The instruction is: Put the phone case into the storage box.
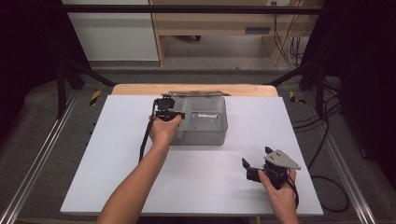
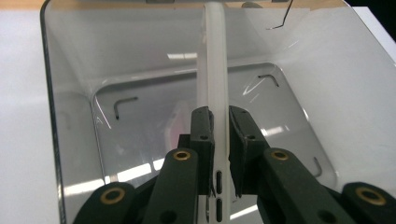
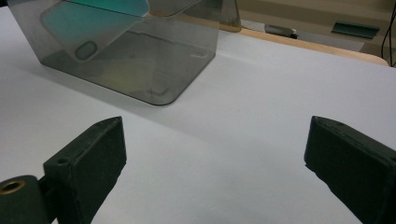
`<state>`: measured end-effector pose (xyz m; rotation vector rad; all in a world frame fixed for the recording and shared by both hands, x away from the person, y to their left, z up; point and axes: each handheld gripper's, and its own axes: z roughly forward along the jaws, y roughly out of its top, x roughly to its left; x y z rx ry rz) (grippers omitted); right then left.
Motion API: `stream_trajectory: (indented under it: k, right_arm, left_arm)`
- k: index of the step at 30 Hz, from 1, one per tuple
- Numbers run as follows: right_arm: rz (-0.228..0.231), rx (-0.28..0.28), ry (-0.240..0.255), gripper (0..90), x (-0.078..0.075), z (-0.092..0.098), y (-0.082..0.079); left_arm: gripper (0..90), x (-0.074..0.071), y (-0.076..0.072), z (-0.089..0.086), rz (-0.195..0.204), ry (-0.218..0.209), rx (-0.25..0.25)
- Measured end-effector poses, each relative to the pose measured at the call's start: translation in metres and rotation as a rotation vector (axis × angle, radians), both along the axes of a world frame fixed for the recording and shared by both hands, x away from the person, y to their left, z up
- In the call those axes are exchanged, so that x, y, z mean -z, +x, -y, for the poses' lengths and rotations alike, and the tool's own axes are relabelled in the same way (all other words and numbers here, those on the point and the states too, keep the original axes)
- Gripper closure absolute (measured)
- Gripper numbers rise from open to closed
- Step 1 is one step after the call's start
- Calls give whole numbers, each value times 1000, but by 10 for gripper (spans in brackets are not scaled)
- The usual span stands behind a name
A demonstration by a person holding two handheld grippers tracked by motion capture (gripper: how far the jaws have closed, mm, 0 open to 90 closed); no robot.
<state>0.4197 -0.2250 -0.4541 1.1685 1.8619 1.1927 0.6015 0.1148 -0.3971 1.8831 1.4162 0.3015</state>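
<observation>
A clear smoky plastic bin [image 1: 219,136] stands at the back middle of the white table. My left gripper [image 1: 179,115] is at the bin's left side, shut on a translucent white phone case [image 1: 189,119]. In the left gripper view the case [image 2: 212,70] stands on edge between the jaws of the left gripper [image 2: 220,128], over the bin's inside [image 2: 70,79]. A pale pinkish shape [image 2: 175,123] lies on the bin floor. My right gripper [image 1: 257,157] rests open near the front right. In its own view the right gripper [image 3: 215,144] holds nothing, and the case [image 3: 88,23] shows through the bin wall [image 3: 182,65].
The white table top [image 1: 116,158] spreads wide to the left and front of the bin. A wooden board edge [image 1: 140,88] runs behind it. Black frame posts and cables stand at both sides beyond the table.
</observation>
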Motion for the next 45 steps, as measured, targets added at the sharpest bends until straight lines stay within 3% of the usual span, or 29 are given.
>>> stream_trajectory:
  k: [5, 9, 29, 36, 45]
  right_arm:
    - [-2, 1, -5, 59, 0, 0, 0]
    - [-3, 0, -9, 59, 0, -1, -1]
    - [-20, -3, -10, 59, 2, -1, 0]
    - [-18, -7, -11, 59, 2, -1, 0]
    - [-20, -9, -9, 59, 2, -2, 0]
  left_arm:
    - [806, 3, -2, 7, 46, 31, -1]
    - [806, 4, -3, 9, 53, 40, -4]
    - [796, 11, 5, 7, 1, 47, -87]
    - [795, 10, 5, 2, -22, 46, -101]
    - [794, 11, 4, 0, -20, 49, -107]
